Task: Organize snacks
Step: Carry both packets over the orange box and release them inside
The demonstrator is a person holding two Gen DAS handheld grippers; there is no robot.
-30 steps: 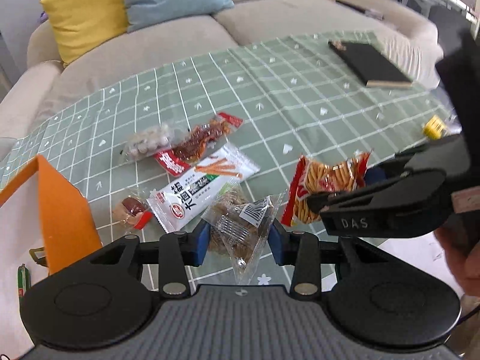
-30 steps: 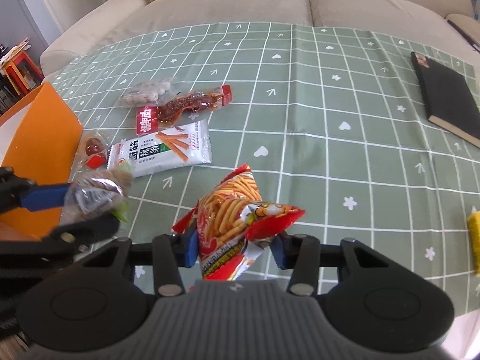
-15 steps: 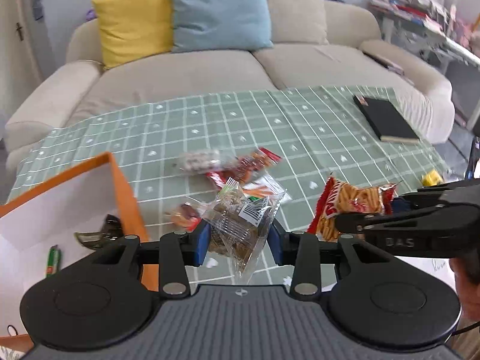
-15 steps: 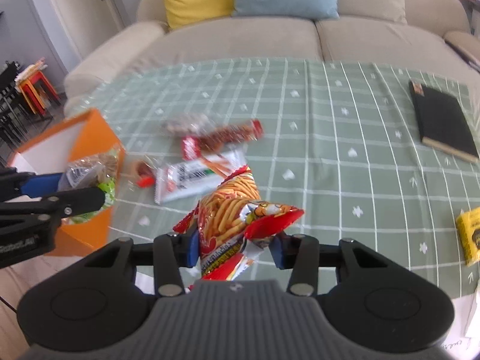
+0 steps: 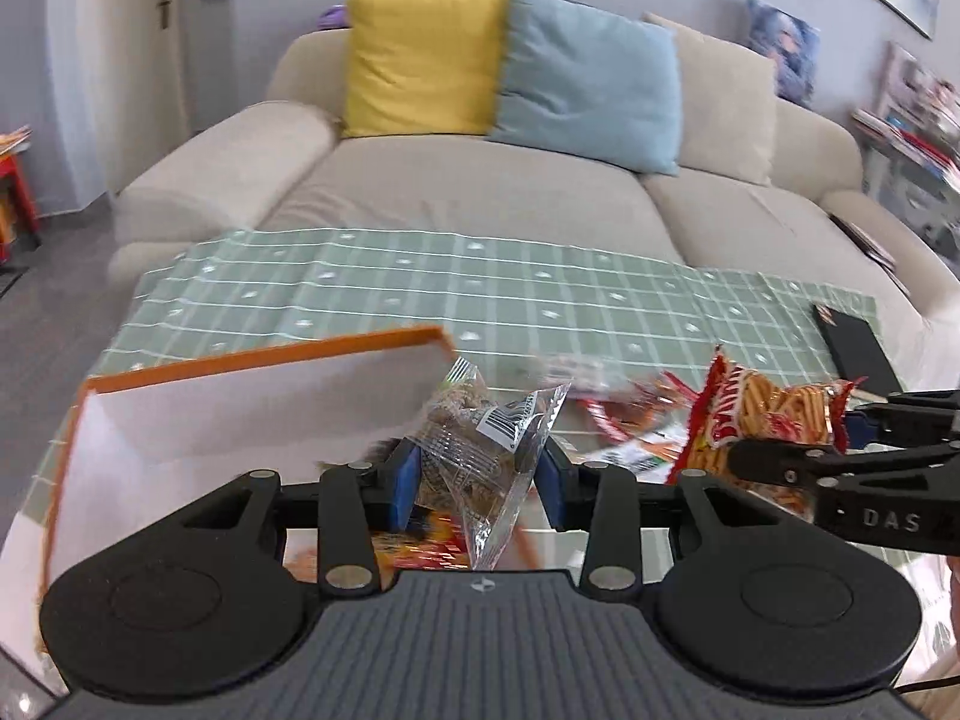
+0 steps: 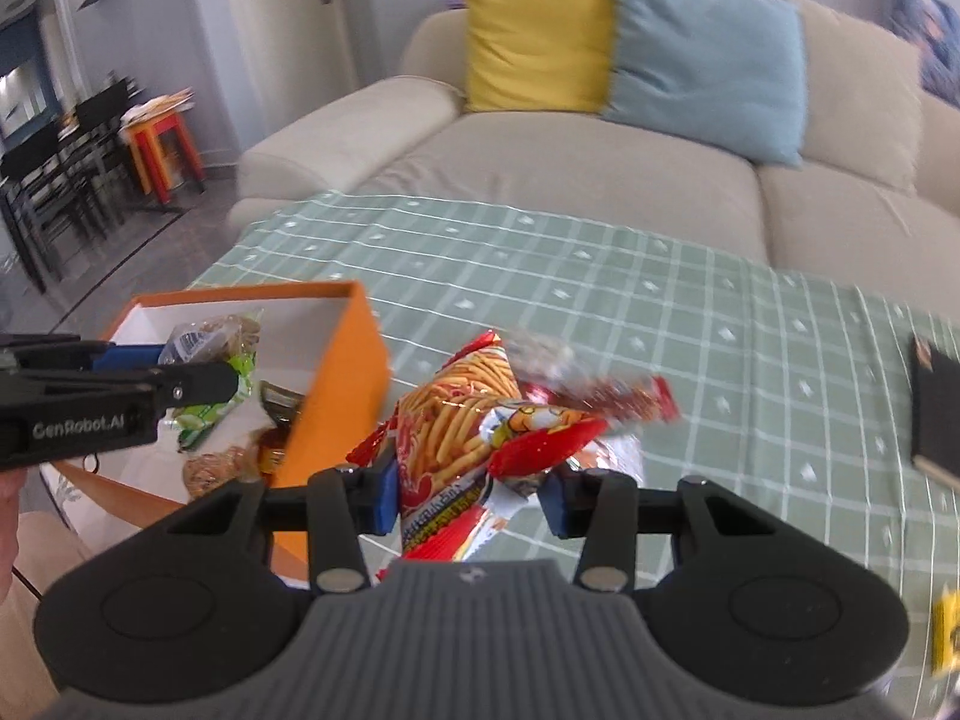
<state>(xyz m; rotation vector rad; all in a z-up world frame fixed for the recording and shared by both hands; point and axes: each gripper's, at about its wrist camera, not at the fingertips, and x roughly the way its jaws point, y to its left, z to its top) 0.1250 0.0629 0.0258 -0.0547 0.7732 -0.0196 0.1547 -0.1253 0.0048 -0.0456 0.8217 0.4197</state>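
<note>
My left gripper (image 5: 477, 480) is shut on a clear packet of brown biscuits (image 5: 480, 450) and holds it over the open orange box (image 5: 264, 354). In the right wrist view the left gripper (image 6: 198, 369) and its packet (image 6: 213, 333) sit above the box (image 6: 342, 384). My right gripper (image 6: 468, 495) is shut on a red bag of stick snacks (image 6: 474, 426), held just right of the box; the bag also shows in the left wrist view (image 5: 762, 414). Several snack packets (image 5: 612, 414) lie on the green checked tablecloth (image 5: 510, 294).
The box holds several snacks (image 6: 210, 468). A black notebook (image 6: 936, 414) lies at the table's right side and a yellow item (image 6: 948, 636) near the front right edge. A beige sofa (image 5: 480, 198) with yellow and blue cushions stands behind the table.
Both grippers have risen and moved left with their packets. The left gripper has gone from above the table to over the orange box; the right follows beside it.
</note>
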